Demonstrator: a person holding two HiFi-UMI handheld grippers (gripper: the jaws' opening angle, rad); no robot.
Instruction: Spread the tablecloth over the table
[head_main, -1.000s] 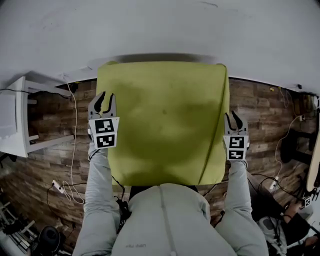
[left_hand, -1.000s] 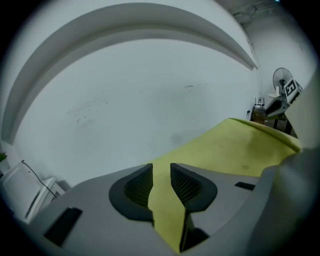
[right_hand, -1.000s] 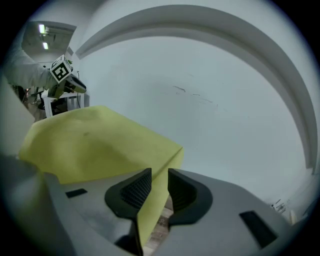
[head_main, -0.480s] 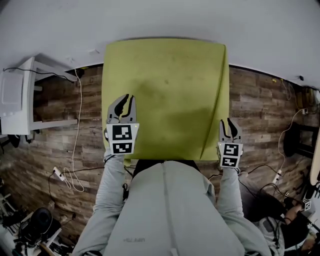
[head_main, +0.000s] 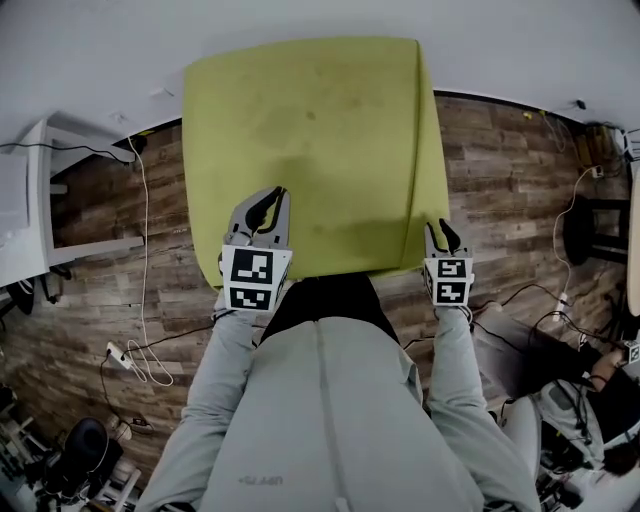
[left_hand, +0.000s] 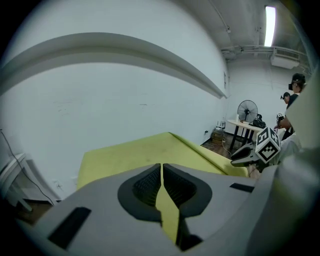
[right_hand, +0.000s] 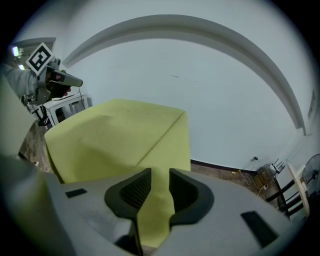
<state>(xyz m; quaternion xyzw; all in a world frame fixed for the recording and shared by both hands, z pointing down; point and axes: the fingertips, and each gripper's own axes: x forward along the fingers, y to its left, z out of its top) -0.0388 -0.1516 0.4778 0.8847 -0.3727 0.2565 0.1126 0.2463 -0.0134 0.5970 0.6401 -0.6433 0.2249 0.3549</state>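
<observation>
The yellow-green tablecloth (head_main: 310, 150) lies over the table and hides it, with a fold line running down its right side. My left gripper (head_main: 268, 197) is at the cloth's near left edge. Its jaws have just been closing, and in the left gripper view they (left_hand: 161, 169) pinch a strip of the cloth (left_hand: 135, 152). My right gripper (head_main: 441, 229) holds the near right corner. In the right gripper view cloth (right_hand: 110, 135) fills the gap between the right gripper's (right_hand: 159, 174) pads. Each gripper also shows in the other's view, the right gripper (left_hand: 239, 158) and the left gripper (right_hand: 70, 81).
A white wall runs behind the table. A white shelf unit (head_main: 40, 200) stands left on the wood floor, with a white cable (head_main: 140, 250) beside it. A black stand (head_main: 590, 230) and more cables are right. Another person (head_main: 600, 380) is at lower right. A fan (left_hand: 247, 111) stands by a side table.
Both grippers came back along the cloth's sides to its near edge. The left gripper moved in from beside the left edge onto the cloth and shut on it.
</observation>
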